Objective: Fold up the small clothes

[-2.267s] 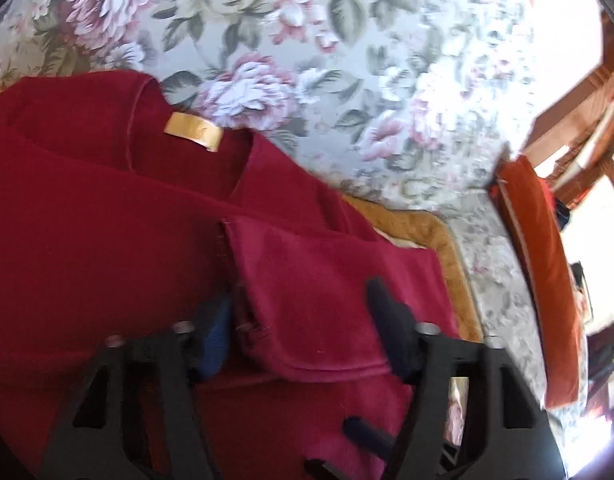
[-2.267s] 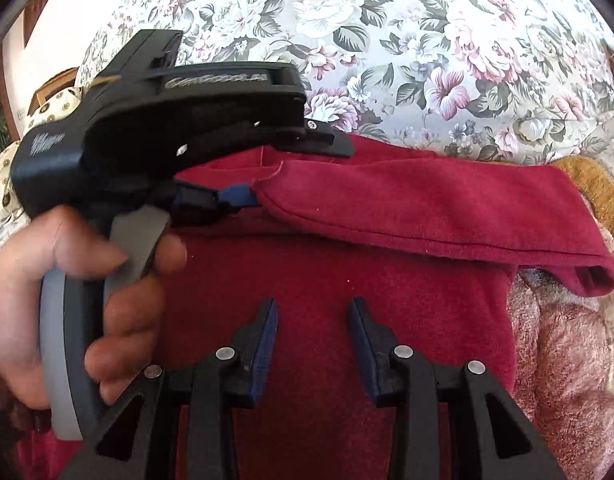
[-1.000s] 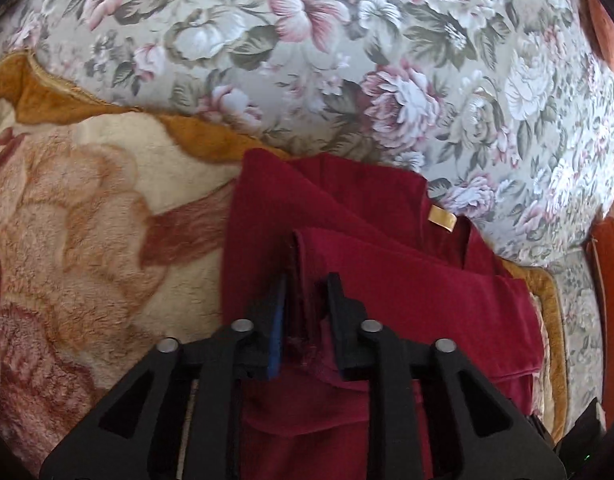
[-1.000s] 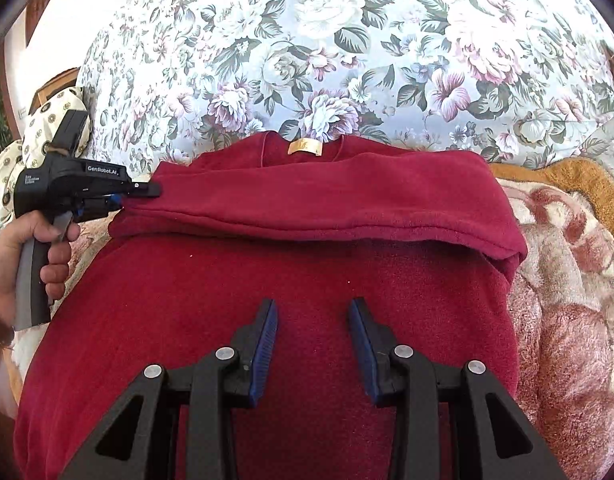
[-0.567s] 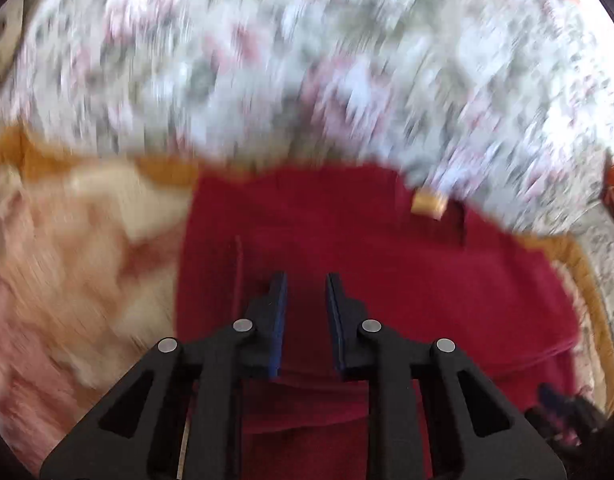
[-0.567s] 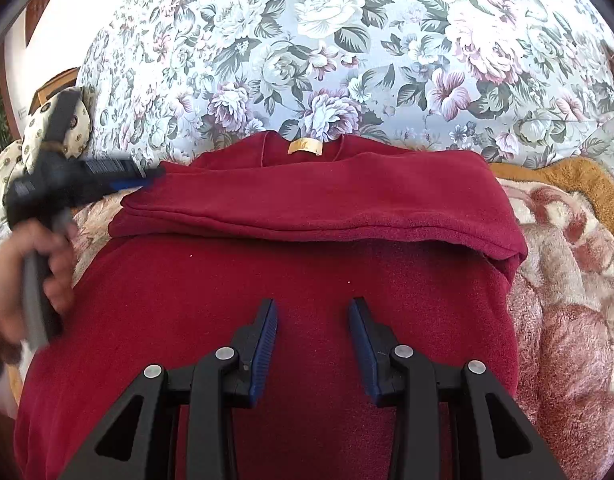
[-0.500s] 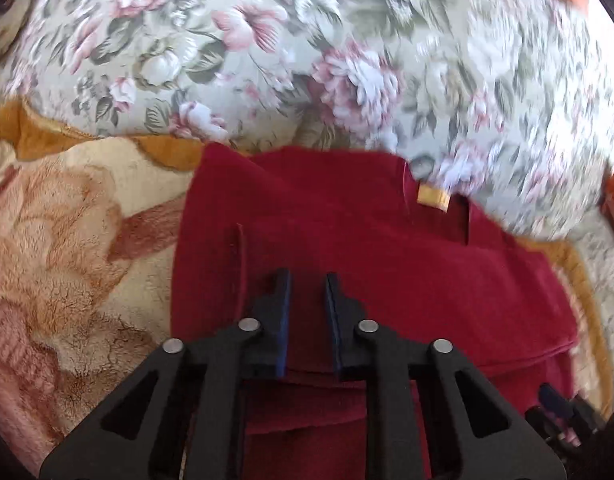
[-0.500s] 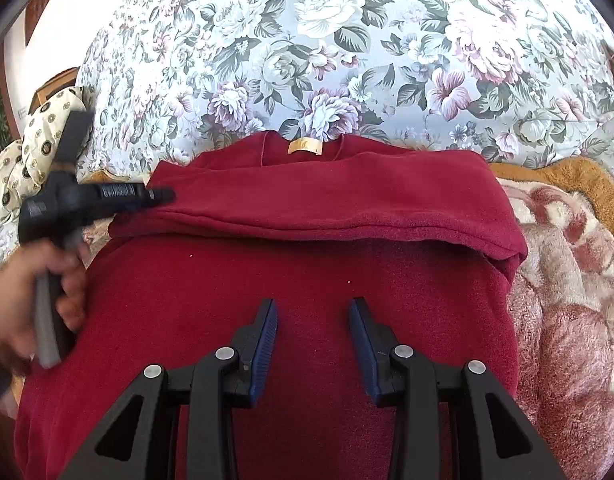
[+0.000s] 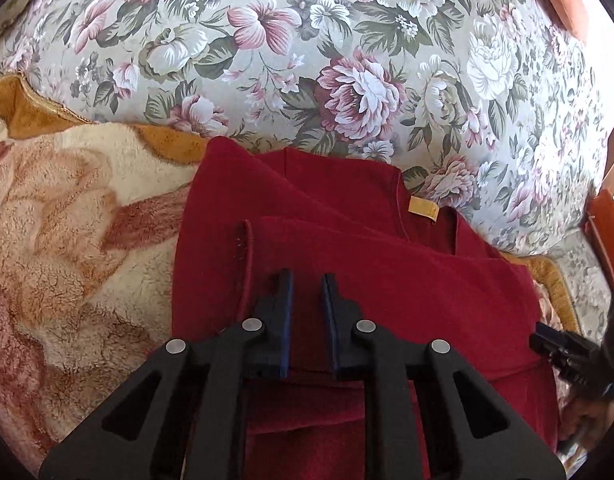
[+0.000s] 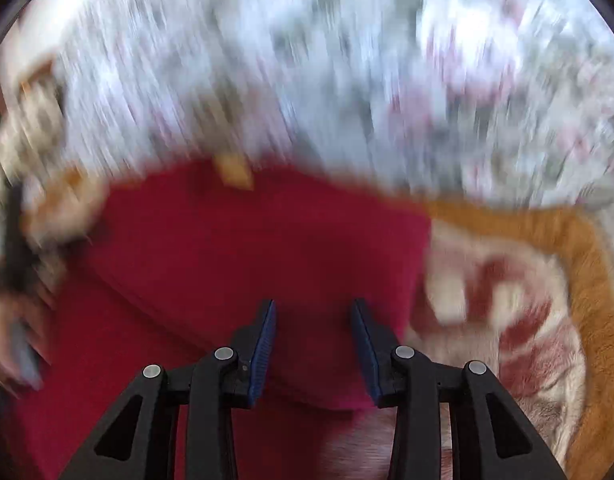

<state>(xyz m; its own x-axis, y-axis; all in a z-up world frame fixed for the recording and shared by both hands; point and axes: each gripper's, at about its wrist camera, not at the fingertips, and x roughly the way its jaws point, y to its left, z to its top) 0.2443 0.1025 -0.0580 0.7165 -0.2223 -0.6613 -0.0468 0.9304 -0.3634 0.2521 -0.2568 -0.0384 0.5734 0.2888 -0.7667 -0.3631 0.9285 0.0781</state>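
Observation:
A dark red sweater (image 9: 387, 280) with a tan neck label (image 9: 423, 209) lies on a fleece blanket. One sleeve is folded across its chest, and the cuff (image 9: 245, 248) rests just left of my left gripper (image 9: 306, 280). That gripper hovers over the folded sleeve with a narrow gap between its jaws and nothing in it. My right gripper (image 10: 314, 306) stands open above the right side of the sweater (image 10: 247, 248). The right wrist view is blurred. The right gripper's tips (image 9: 547, 340) also show at the left wrist view's right edge.
The cream and orange fleece blanket (image 9: 67, 240) spreads left of the sweater and also on its right (image 10: 507, 300). A floral cushion (image 9: 307, 60) rises behind. An orange cushion (image 9: 611, 232) sits at the far right.
The left gripper let go of the sleeve, which now lies flat across the sweater. The right gripper has swung towards the sweater's right side, blurring its view.

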